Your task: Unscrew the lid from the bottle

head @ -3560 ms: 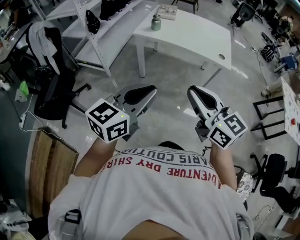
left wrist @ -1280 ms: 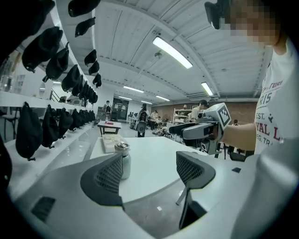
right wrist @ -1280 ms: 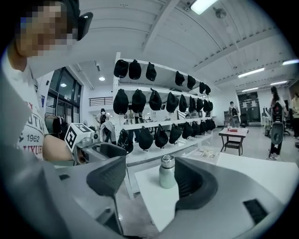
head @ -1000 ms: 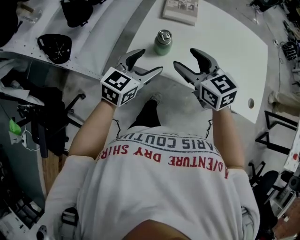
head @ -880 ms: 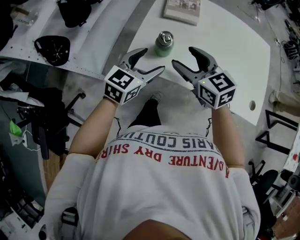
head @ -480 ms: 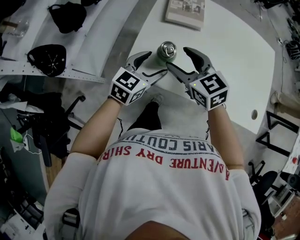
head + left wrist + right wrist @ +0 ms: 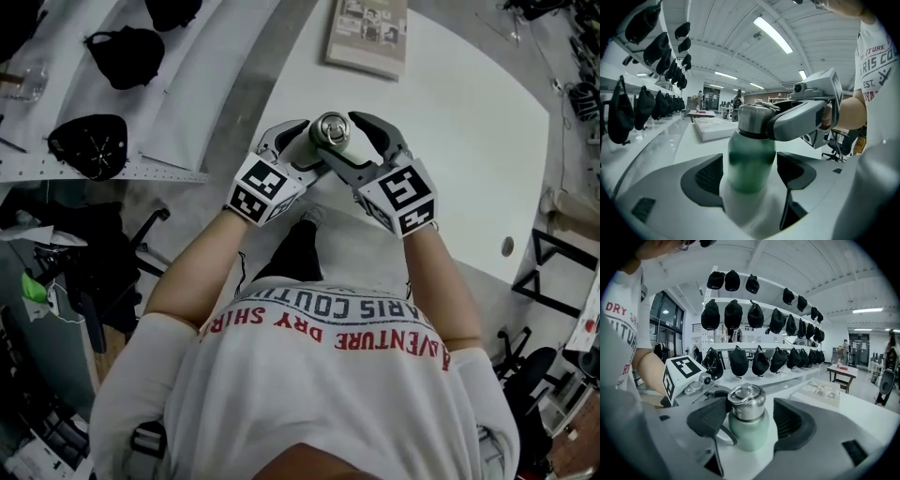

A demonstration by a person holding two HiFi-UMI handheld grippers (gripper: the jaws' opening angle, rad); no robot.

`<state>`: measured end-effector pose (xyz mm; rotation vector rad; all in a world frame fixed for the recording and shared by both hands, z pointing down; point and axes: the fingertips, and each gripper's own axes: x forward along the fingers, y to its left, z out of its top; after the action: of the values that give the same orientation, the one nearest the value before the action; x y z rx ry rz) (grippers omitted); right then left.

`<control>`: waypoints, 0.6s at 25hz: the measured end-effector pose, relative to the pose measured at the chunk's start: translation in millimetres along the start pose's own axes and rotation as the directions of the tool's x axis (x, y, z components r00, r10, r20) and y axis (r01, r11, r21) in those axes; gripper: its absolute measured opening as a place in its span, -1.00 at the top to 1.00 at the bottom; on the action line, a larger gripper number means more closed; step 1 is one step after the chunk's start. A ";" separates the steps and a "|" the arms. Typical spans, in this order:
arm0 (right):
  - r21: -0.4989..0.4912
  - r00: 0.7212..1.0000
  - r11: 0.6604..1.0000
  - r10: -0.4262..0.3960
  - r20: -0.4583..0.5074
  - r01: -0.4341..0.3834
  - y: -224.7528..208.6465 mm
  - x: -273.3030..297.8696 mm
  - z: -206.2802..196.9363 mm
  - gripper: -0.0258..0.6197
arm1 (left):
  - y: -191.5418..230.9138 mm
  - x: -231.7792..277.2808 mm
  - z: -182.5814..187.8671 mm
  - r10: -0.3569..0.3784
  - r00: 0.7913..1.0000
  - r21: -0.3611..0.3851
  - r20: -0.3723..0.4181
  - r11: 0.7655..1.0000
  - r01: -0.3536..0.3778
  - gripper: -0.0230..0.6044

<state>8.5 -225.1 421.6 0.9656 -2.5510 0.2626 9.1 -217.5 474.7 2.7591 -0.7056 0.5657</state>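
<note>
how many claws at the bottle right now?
2. The left claw straddles the green body of the bottle; the right claw straddles the steel lid. Gaps show beside each, so neither looks clamped. None hidden.

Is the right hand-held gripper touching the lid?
Cannot tell. Right gripper view: lid between parted jaws, gap on one side, the other pad overlaps its edge.

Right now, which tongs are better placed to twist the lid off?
Right. The right tongs flank the steel lid, still open; the left tongs sit lower, around the green bottle body, suited to steadying it.
</note>
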 end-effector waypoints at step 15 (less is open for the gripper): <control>-0.057 0.998 0.998 0.019 0.061 -0.015 2.1 5.7 9.6 0.11 | -1.8 11.1 3.5 -0.030 0.999 0.010 0.033 1.000 0.030 -0.21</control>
<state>0.4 -229.9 415.4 0.9448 -2.6085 0.1665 20.1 -221.6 476.0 2.7885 -0.6691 0.5199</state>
